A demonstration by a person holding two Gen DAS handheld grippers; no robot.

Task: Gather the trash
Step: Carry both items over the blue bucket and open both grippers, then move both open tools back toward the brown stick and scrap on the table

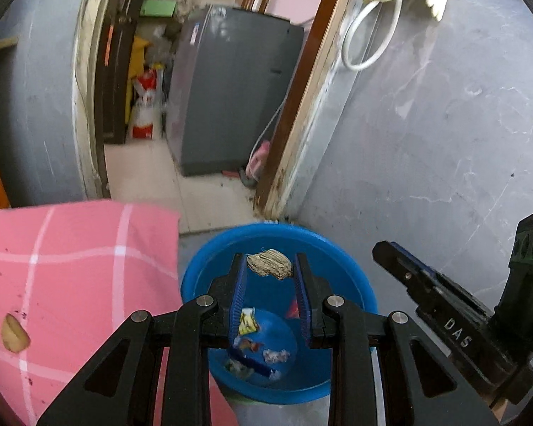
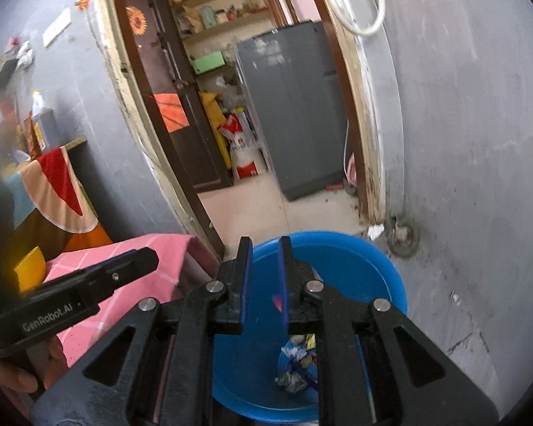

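My left gripper [image 1: 270, 266] is shut on a crumpled beige wad of trash [image 1: 269, 263] and holds it above the blue bucket [image 1: 209, 266]. Several wrappers and paper scraps [image 1: 252, 340] lie at the bucket's bottom. My right gripper [image 2: 265, 248] hangs over the same blue bucket [image 2: 373, 266], its jaws a narrow gap apart with nothing between them. The scraps [image 2: 295, 365] show in the right wrist view too. Each gripper shows in the other's view, the right one [image 1: 408, 273] and the left one [image 2: 124, 266].
A table with a pink checked cloth [image 1: 71, 266] stands left of the bucket, with peel pieces [image 1: 14, 333] on it. A doorway behind leads to a grey washing machine [image 1: 227, 88]. A grey wall [image 1: 444, 124] is at right. A floor drain [image 2: 403, 241] lies near the door frame.
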